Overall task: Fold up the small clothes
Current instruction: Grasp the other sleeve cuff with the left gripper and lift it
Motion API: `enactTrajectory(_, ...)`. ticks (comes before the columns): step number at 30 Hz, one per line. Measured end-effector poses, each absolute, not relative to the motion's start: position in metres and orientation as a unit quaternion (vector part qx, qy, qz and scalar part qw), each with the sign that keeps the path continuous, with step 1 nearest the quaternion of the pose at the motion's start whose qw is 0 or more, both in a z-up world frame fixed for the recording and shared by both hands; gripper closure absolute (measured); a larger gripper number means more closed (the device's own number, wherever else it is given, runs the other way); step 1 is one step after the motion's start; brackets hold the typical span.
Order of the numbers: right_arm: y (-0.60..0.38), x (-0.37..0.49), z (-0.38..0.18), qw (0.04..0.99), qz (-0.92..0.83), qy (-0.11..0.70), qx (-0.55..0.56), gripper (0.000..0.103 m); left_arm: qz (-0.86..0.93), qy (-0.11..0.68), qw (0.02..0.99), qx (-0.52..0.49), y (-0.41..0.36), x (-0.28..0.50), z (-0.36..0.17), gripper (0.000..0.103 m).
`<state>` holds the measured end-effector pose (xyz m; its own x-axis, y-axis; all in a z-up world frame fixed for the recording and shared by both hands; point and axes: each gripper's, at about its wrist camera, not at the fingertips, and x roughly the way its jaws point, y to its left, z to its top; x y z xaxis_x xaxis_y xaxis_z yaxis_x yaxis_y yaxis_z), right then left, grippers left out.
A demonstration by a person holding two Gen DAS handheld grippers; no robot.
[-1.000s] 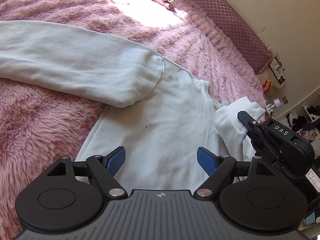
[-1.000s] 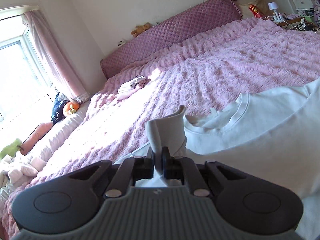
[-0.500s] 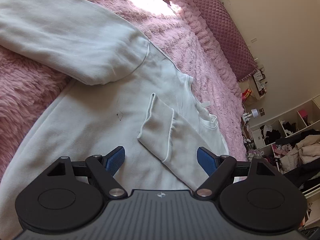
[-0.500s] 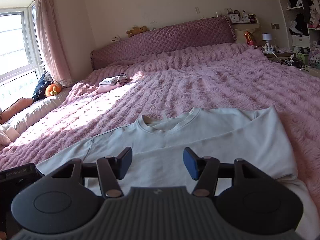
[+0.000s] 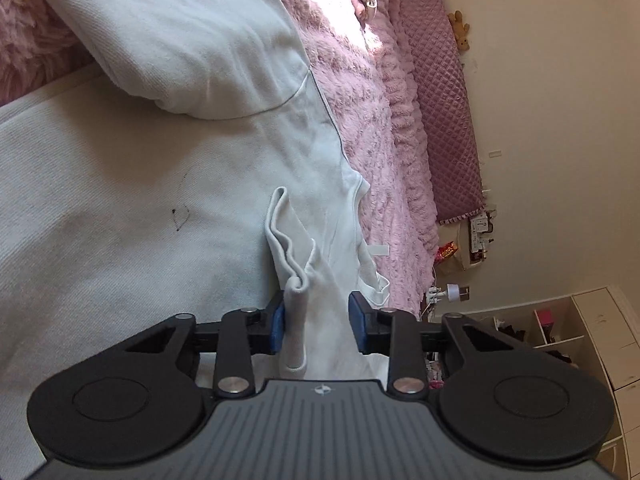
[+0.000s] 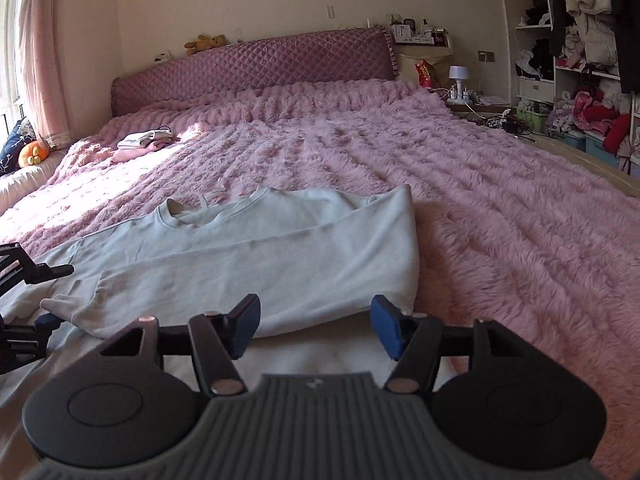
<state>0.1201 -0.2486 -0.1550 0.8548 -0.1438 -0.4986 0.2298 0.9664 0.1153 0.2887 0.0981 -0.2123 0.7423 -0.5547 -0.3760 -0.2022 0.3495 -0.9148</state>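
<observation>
Nearest, left gripper (image 5: 316,322): jaws closing around the cuff (image 5: 294,300) of the folded-over sleeve; the left pad touches the cloth, the right pad stands off it.
Right gripper (image 6: 316,330): jaws opening, nothing between them, above the sweatshirt's lower edge.
Sweatshirt (image 6: 256,248): white, lying flat on the pink fluffy blanket (image 6: 480,184), one sleeve folded across the chest, collar toward the headboard.
Other sleeve (image 5: 180,36): spread outward onto the blanket.
Farther: small folded clothes (image 6: 144,140) near the quilted headboard (image 6: 256,68).

White sweatshirt (image 6: 280,248) on pink bed (image 6: 480,200)
</observation>
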Motion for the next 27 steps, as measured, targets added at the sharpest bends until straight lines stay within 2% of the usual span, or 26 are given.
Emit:
enactTrajectory(1, -0.247, 0.120, -0.158, 0.959, -0.095, 0.254, 0.085, 0.042, -0.112, 0.340, 0.758, -0.546, 0.098, 0.289, -0.209, 0.097)
enactTrajectory(5, -0.243, 0.121, -0.164, 0.956, -0.092, 0.264, 0.084, 0.040, -0.125, 0.307, 0.771, -0.544, 0.104, 0.279, -0.196, 0.098)
enactTrajectory(9, -0.240, 0.123, -0.163, 0.958, -0.089, 0.261, 0.084, 0.037, -0.132, 0.229, 0.800, -0.539, 0.124, 0.258, -0.174, 0.098)
enactTrajectory(17, -0.234, 0.129, -0.164, 0.955, -0.099, 0.273, 0.065, 0.036, -0.066, 0.233, 0.837, -0.491, 0.148, 0.265, -0.190, 0.097)
enactTrajectory(21, -0.227, 0.136, -0.171, 0.948, -0.131, 0.289, -0.007, 0.035, -0.047, 0.241, 0.867, -0.433, 0.139, 0.257, -0.188, 0.097)
enactTrajectory(27, -0.207, 0.155, -0.197, 0.911, -0.169, 0.316, -0.202, 0.035, -0.082, 0.230, 0.870, -0.429, 0.134, 0.241, -0.189, 0.097)
